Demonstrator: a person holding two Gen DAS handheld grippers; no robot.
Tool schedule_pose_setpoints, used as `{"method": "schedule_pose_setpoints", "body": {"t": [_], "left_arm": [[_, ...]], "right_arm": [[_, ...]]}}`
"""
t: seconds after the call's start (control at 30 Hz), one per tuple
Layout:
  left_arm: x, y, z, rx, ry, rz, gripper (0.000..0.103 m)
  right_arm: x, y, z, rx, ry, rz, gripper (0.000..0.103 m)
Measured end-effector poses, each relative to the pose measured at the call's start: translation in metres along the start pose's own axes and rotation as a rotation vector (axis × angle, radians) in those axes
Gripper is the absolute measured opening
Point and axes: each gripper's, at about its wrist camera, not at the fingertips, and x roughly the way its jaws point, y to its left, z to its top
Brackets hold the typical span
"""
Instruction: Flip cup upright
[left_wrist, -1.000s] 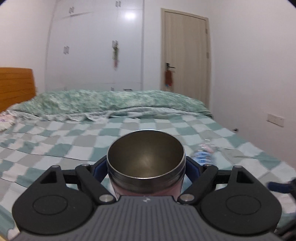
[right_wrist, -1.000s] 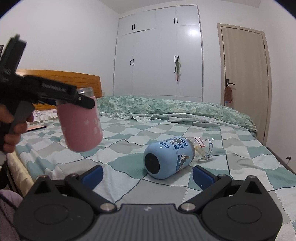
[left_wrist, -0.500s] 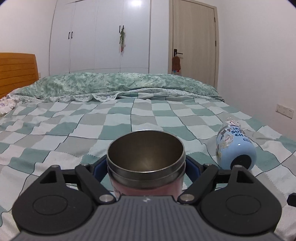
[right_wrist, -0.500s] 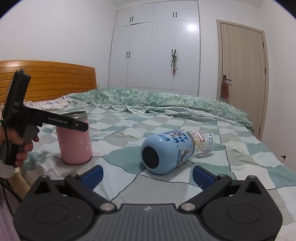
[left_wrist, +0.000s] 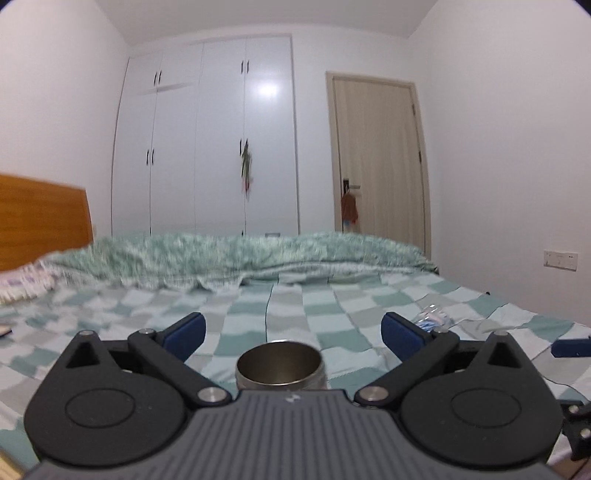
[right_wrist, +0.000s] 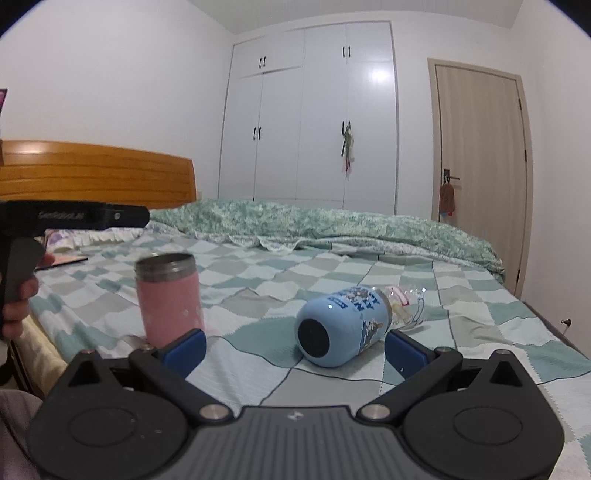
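Observation:
The pink cup with a steel rim stands upright on the checked bedspread, mouth up. In the left wrist view only its open steel mouth shows, low between the jaws. My left gripper is open and raised above the cup, apart from it; its black body shows in the right wrist view. My right gripper is open and empty, low over the bed in front of a blue bottle.
A blue cartoon bottle lies on its side mid-bed, base toward me, with a clear plastic bottle behind it. A rumpled green quilt lies across the far side. A wooden headboard stands at left.
My left gripper opened, let go of the pink cup standing on the bed, and rose above it. The right gripper stayed nearly still.

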Motion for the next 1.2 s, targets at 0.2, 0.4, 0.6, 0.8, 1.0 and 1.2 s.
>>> {"method": "schedule_pose_setpoints", "body": {"t": [0.2, 0.4, 0.6, 0.8, 1.0, 1.2], "left_arm": [[-0.049, -0.026, 0.002, -0.023, -0.017, -0.019, 0.103], [-0.098, -0.052, -0.005, -0.067, -0.011, -0.002, 0.103], [-0.138, -0.063, -0.022, -0.132, 0.017, 0.022, 0.103], [-0.142, -0.063, -0.034, -0.142, 0.055, 0.041, 0.103], [-0.144, -0.061, -0.037, -0.140, 0.058, 0.045, 0.103], [-0.145, -0.060, -0.036, -0.141, 0.057, 0.044, 0.103]], "right_arm": [[-0.046, 0.006, 0.004, 0.016, -0.054, -0.040, 0.103], [-0.100, 0.014, 0.001, 0.030, -0.085, -0.142, 0.103], [-0.146, 0.019, -0.008, 0.081, -0.080, -0.249, 0.103], [-0.156, 0.015, -0.012, 0.071, -0.087, -0.264, 0.103], [-0.154, 0.016, -0.015, 0.085, -0.081, -0.253, 0.103], [-0.153, 0.020, -0.015, 0.087, -0.084, -0.252, 0.103]]}}
